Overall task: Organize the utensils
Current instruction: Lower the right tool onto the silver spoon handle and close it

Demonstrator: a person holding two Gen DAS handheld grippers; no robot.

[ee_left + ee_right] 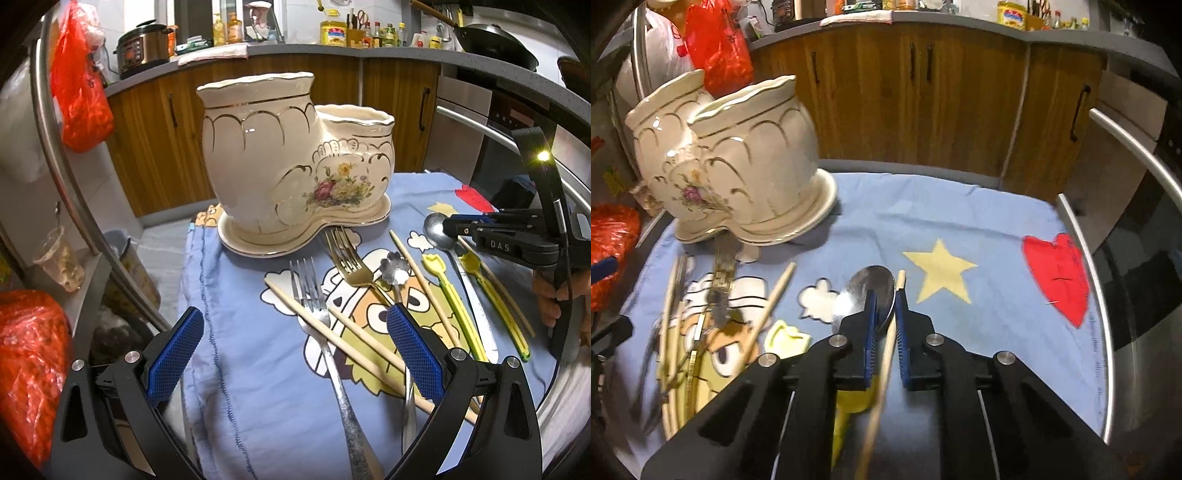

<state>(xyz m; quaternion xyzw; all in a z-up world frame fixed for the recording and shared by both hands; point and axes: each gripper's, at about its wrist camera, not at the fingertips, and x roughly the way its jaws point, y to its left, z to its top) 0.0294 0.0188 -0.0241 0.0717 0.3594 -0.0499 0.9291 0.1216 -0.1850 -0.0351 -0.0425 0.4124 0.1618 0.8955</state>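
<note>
Two tools: right tool nearly closed, its pads astride a wooden chopstick; whether they pinch it, I cannot tell. Left tool wide open, empty.
Chopstick axis: runs from under the right tool forward, tip just beside the big spoon.
Nearer hand: right.
Holder: ceramic utensil holder stands at the worktop's far left edge, well apart from the right tool.
In the way: spoon bowl touching the pads; yellow picks, forks, other chopsticks lie between.
Cloth: blue cartoon cloth covers the worktop.
</note>
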